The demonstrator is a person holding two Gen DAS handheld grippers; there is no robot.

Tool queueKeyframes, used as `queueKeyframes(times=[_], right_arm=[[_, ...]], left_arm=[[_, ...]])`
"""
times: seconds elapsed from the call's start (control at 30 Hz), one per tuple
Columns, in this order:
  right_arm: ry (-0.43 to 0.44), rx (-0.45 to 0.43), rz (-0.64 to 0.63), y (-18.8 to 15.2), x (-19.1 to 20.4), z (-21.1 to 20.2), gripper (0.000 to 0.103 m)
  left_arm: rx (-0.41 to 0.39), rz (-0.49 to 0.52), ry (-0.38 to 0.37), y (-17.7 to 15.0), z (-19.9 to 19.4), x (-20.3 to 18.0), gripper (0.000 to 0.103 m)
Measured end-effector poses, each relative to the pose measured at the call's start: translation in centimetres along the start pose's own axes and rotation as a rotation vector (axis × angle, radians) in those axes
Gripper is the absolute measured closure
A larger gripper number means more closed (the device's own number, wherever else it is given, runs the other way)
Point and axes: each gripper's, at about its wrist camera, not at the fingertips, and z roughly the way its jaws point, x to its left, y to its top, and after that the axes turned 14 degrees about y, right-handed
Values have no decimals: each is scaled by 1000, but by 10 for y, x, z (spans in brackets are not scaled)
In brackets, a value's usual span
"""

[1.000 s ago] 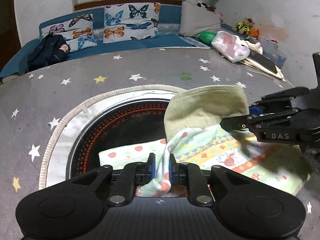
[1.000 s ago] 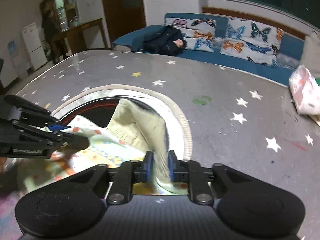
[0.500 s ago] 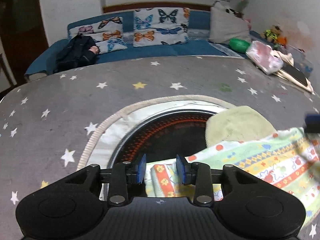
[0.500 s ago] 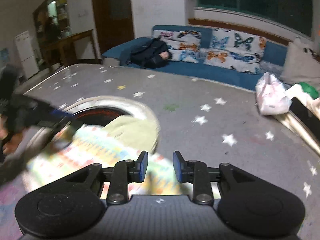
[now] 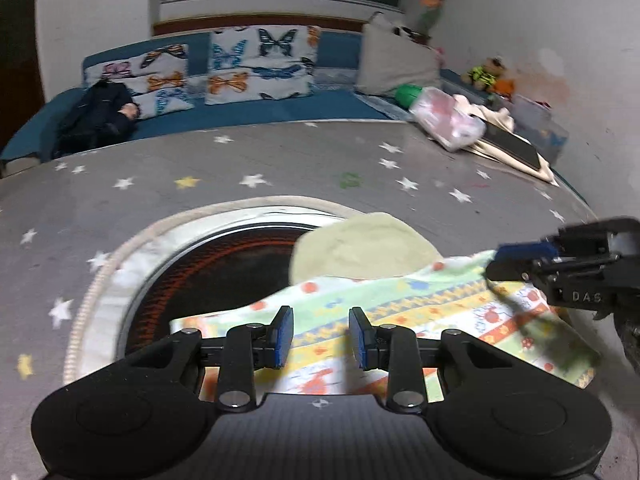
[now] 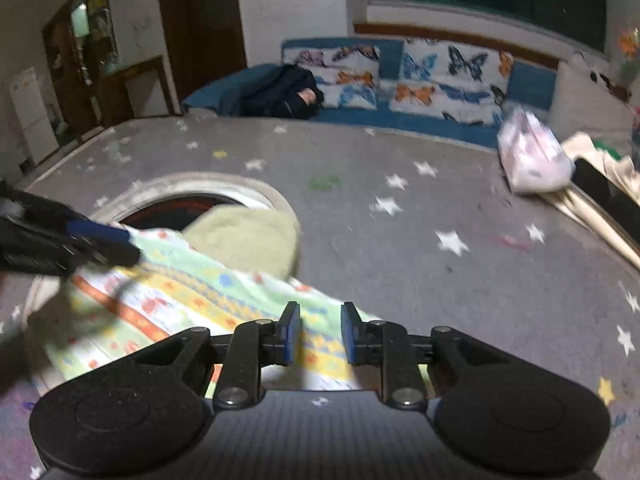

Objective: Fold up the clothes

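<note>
Patterned cloth is seen lying flat beside the round mat, released – left gripper and right gripper closing over it, nothing pinched – a fresh edge grasp is judged next

Patterned garment released from both pinches and now lying flat on the star mat, left gripper and right gripper drawn back over its near edge, jaws parted and closing on nothing, pale cuff lowered
</note>
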Motion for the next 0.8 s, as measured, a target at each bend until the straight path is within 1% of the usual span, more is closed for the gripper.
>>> queueKeyframes(times=[0.07,0.13,0.23,0.27,0.4,0.47,0.57,0.67,0.8], right_arm=[[32,-6,-13,3,7,2,82],[43,8,-26,4,11,10,82],[26,34,-20,4,11,26,82],[24,29,-19,4,12,25,83],[18,9,-17,4,18,20,82],[50,5,-25,4,27,16,82],[94,17,-56,-1,45,18,82],[118,46,-95,-8,61,26,82],[109,64,-142,-14,77,26,82]], left_arm=[[7,-3,-11,1,8,-5,70],[16,-9,-12,3,16,-8,71],[16,-25,-13,5,21,-8,71],[16,-32,-17,5,21,-6,70],[-4,-42,-33,-1,6,-2,71],[-18,-34,-44,-5,-4,-2,71],[-27,-8,-55,-17,-17,-7,71],[-27,15,-45,-31,-25,-10,71],[-5,14,-35,-45,-28,-7,71]])
